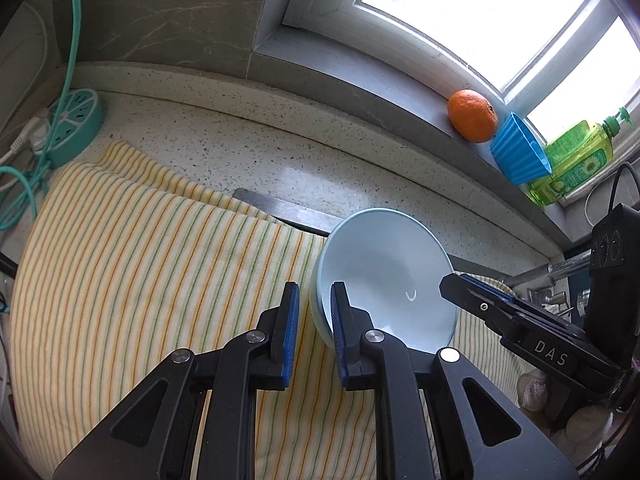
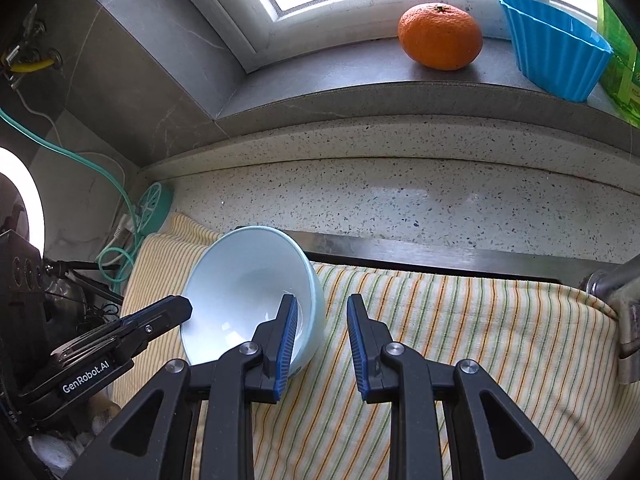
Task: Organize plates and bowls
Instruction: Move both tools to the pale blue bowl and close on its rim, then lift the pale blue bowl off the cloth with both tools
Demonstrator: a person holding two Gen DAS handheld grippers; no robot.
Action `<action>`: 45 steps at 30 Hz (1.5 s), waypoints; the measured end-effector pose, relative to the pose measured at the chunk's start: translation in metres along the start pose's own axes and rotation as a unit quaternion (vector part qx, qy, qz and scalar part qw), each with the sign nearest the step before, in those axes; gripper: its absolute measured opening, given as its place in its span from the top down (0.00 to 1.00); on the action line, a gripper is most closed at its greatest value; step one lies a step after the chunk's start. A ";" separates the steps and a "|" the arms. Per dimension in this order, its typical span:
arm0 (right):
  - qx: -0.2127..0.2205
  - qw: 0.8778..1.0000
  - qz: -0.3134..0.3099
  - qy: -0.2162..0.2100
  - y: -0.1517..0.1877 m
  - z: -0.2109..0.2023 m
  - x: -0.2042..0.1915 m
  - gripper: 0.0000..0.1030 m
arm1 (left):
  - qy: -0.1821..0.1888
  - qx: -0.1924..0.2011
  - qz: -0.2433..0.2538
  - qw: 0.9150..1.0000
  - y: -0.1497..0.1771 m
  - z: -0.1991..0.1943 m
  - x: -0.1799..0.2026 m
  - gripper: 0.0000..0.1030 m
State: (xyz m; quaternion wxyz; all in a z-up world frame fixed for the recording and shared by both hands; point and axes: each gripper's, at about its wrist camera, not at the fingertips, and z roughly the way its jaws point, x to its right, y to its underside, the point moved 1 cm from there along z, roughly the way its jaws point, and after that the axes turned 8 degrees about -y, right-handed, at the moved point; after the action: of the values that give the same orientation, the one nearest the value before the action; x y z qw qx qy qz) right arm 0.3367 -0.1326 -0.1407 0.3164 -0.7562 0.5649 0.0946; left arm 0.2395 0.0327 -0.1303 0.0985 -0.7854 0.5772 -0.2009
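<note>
Pale blue bowl (image 1: pixel 384 276) hangs tilted over the striped cloth (image 1: pixel 140 248), pinched at opposite rims; left gripper (image 1: pixel 314 300) nips its near-left wall between narrowly parted fingers; right gripper (image 2: pixel 322 312) clamps the other rim likewise; beyond the bowl lies speckled counter (image 2: pixel 400 200); farther, on the sill, an orange (image 2: pixel 440 36) beside a blue cup (image 2: pixel 556 48).

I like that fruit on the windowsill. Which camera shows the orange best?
The right wrist view: the orange looks large and sharp there, stem visible, on the sill. The left wrist view shows it too, but smaller, off to the side, next to the blue cup.
</note>
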 end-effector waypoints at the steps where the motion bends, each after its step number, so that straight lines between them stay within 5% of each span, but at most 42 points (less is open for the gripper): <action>1: -0.002 1.000 -0.001 0.000 0.000 0.001 0.001 0.78 | -0.001 0.000 0.001 1.000 0.000 0.000 0.001 0.87; 17: -0.023 1.000 -0.001 -0.008 0.002 0.011 0.000 0.90 | -0.008 -0.006 0.013 1.000 -0.001 0.008 0.009 0.93; 45: 0.003 1.000 -0.015 -0.006 0.010 -0.037 -0.026 0.91 | 0.018 0.027 0.002 0.999 0.008 -0.042 0.005 0.93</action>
State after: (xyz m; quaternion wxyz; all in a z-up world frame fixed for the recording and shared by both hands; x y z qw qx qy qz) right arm 0.3105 -0.1352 -0.1024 0.3236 -0.7631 0.5517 0.0925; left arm 0.2153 0.0291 -0.0946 0.1100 -0.7777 0.5746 -0.2301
